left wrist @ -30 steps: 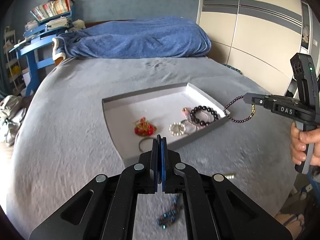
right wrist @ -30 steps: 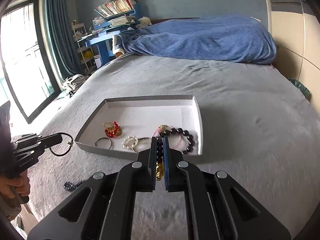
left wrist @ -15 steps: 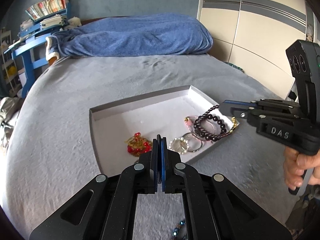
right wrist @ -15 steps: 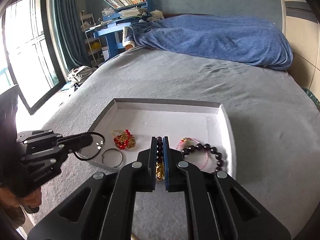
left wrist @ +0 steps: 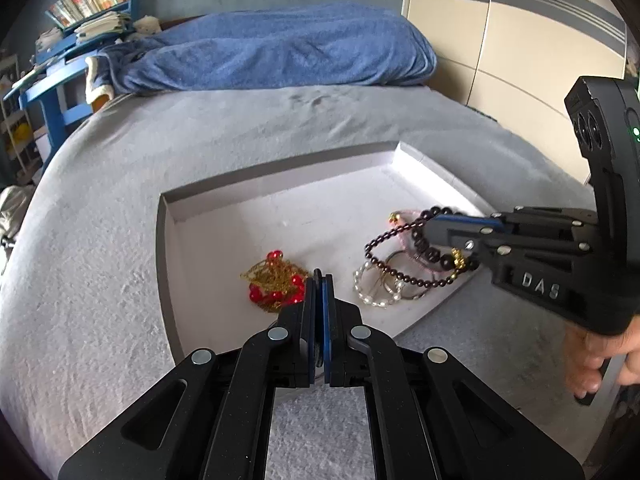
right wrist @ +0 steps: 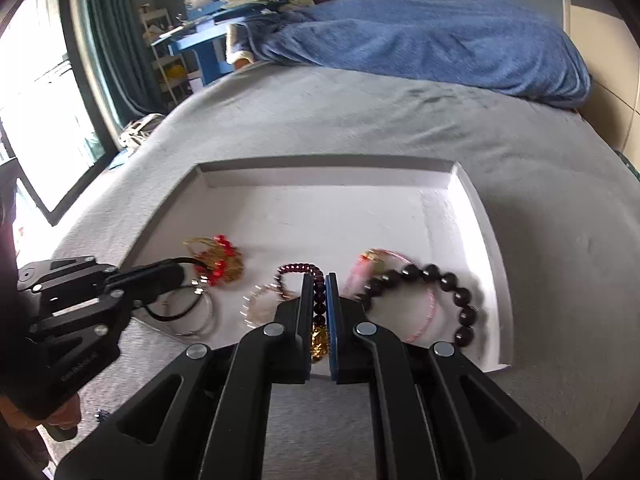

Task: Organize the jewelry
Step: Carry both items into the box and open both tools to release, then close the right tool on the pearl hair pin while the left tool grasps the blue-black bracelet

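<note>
Pinching a dark bead strand (right wrist: 319, 289), the right gripper (right wrist: 319, 286) view alone shows the left gripper (right wrist: 176, 274) clamping a black cord (right wrist: 170, 316).

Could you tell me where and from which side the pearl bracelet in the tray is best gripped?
Probably the near arc of the pearl bracelet, from above and the tray's near edge. It lies flat, its far side overlapped by metal rings and the dark bead strand; the near arc looks free.
</note>
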A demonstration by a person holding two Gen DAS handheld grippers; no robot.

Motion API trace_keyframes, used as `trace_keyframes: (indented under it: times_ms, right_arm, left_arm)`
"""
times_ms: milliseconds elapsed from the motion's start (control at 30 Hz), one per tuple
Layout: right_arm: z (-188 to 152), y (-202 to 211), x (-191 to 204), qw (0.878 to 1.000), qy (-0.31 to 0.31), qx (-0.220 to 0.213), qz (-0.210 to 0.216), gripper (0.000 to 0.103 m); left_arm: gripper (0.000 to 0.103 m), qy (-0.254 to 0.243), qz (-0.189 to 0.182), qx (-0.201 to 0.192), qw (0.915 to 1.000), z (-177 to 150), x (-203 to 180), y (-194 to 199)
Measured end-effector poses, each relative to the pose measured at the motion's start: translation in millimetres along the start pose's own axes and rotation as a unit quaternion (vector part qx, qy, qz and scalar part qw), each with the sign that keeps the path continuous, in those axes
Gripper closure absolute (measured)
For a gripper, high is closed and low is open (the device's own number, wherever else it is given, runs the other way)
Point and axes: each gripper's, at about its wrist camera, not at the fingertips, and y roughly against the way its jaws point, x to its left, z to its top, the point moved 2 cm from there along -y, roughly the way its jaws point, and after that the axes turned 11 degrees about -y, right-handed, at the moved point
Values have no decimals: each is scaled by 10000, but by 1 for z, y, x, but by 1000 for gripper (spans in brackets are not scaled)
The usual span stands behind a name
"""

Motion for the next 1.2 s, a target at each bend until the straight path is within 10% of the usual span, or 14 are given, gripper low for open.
trace_keyframes:
  times_ms: [300,633,1200]
  right_arm:
    - [-2,2,-21,9996,-36,-68,-264,93]
    - [-4,36,-30,9985,-44,-511,-202,45]
    - [-55,85,-21,9974,171,-695,88,28]
  left_arm:
    - [80,-239,276,100,9993,-3,-4,-3]
    - [23,-310,561,-189,9978,3,-5,22]
    - [16,-25,531,-382,9979,-45,-6,73]
